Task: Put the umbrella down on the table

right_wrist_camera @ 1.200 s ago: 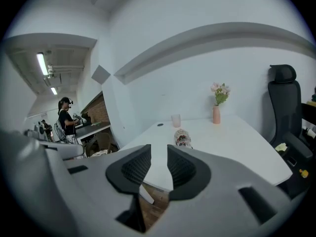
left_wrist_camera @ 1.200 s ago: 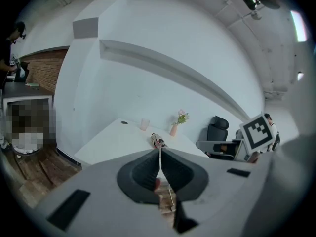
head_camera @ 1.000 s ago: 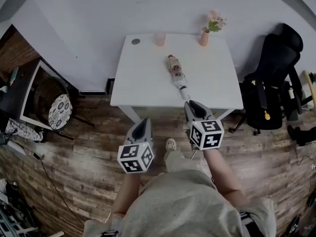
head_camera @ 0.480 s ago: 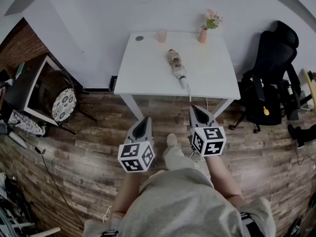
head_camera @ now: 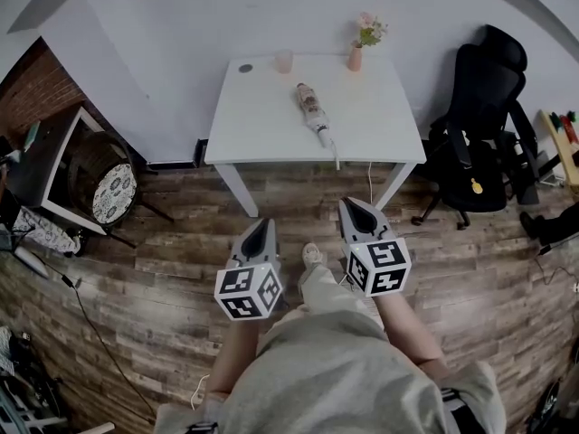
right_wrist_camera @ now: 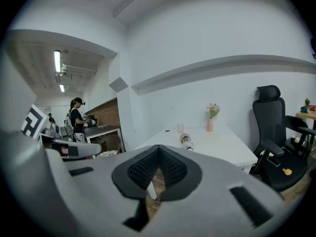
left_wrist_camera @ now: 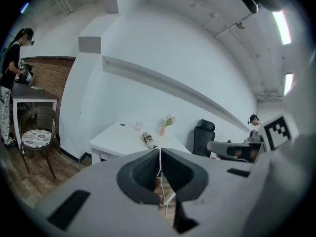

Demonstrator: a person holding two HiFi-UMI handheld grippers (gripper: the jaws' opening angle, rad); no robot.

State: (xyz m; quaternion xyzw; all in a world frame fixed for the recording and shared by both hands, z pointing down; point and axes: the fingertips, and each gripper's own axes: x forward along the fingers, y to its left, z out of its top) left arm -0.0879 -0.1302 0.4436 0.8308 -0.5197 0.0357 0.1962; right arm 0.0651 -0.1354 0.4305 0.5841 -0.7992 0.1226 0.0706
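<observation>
**Umbrella down, rig pulls back**

The folded umbrella point(head_camera: 312, 114) lies on the tabletop point(head_camera: 380, 116), running from the middle toward the front edge, with its handle end nearest that edge. Over the last second I have drawn both tongs back off that edge. The left gripper point(head_camera: 261, 226) and right gripper point(head_camera: 355, 208) are closed on nothing, over the plank floor point(head_camera: 181, 269). I judge the task done. Open floor lies ahead, and an office chair point(head_camera: 479, 107) stands beyond the right edge.
</observation>
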